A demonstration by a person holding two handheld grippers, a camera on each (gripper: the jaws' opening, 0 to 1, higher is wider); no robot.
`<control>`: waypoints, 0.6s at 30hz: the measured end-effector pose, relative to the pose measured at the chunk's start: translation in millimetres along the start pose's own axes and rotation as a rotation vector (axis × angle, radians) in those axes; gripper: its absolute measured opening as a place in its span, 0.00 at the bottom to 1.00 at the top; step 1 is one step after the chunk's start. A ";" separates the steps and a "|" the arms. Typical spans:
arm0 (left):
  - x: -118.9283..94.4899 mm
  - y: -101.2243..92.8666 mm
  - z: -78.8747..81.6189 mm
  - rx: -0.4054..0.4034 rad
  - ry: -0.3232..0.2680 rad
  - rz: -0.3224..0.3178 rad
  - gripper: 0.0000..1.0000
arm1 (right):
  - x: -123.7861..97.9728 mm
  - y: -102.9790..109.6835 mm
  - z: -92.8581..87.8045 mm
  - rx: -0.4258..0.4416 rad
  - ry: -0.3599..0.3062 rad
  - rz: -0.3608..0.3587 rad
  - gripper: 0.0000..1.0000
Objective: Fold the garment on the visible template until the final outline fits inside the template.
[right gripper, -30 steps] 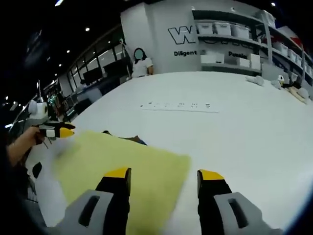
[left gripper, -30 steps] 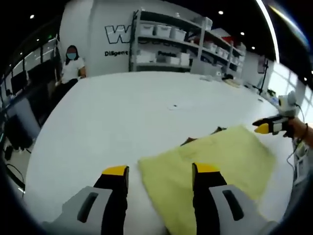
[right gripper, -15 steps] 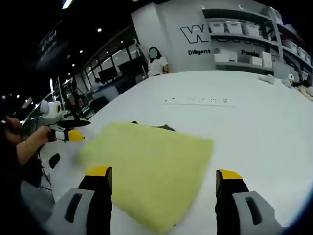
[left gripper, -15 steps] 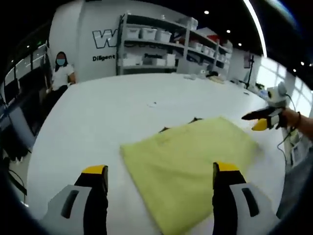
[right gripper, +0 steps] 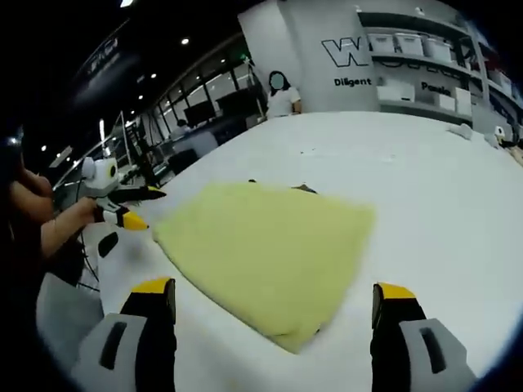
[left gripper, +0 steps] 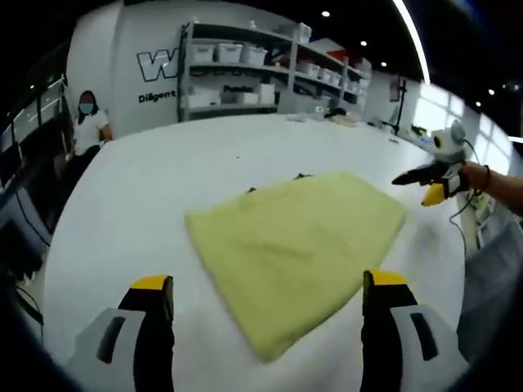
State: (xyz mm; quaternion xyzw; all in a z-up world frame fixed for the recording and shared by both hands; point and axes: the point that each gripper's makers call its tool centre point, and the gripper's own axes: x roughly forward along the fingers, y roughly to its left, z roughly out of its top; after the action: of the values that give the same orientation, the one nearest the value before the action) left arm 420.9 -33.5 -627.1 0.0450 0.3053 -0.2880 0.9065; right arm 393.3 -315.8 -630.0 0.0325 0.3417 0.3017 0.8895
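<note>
The folded yellow garment (left gripper: 294, 245) lies flat on the white table (left gripper: 163, 188), between the left gripper (left gripper: 265, 298) and right gripper (right gripper: 274, 302); both have jaws apart, holding nothing.

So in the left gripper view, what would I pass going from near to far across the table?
The open claw closest to the camera → the folded yellow garment → a bare stretch of white table → the shelves with white bins against the back wall.
</note>
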 end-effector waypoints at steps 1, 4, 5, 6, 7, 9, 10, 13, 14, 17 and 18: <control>-1.6 0.4 -2.5 0.001 0.005 0.006 0.89 | -1.4 0.4 -3.6 -0.007 0.002 0.000 0.98; -7.4 2.5 -11.2 0.000 0.018 0.015 0.82 | -4.6 -2.8 -13.2 -0.047 0.023 -0.007 0.89; -8.8 1.9 -14.1 -0.007 0.025 0.009 0.80 | -5.7 -4.5 -15.0 -0.063 0.025 -0.015 0.85; -10.5 2.7 -17.8 -0.011 0.031 0.012 0.78 | -6.9 -5.1 -15.6 -0.074 0.018 -0.019 0.81; -11.8 3.0 -20.8 -0.007 0.037 0.014 0.77 | -8.5 -5.7 -18.3 -0.076 0.021 -0.020 0.78; -14.2 3.2 -28.0 -0.001 0.053 0.009 0.70 | -10.4 -6.4 -20.7 -0.075 0.020 -0.021 0.74; -14.9 4.0 -30.1 -0.005 0.055 0.010 0.65 | -11.1 -6.4 -21.6 -0.078 0.019 -0.022 0.72; -15.8 3.4 -36.3 -0.036 0.052 -0.005 0.50 | -12.2 -7.1 -26.1 -0.090 0.022 -0.024 0.61; -15.5 2.5 -37.6 -0.038 0.052 -0.010 0.48 | -12.3 -7.5 -27.5 -0.090 0.024 -0.026 0.59; -14.0 0.6 -42.8 -0.038 0.068 -0.016 0.46 | -12.5 -9.0 -32.1 -0.083 0.028 -0.031 0.54; -14.0 1.0 -44.0 -0.040 0.072 -0.014 0.44 | -12.6 -9.9 -34.3 -0.080 0.029 -0.036 0.52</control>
State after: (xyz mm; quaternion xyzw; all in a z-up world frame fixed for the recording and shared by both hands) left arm 389.2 -14.4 -654.7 0.0350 0.3435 -0.2864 0.8937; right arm 369.5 -336.0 -651.4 -0.0137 0.3427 0.2997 0.8903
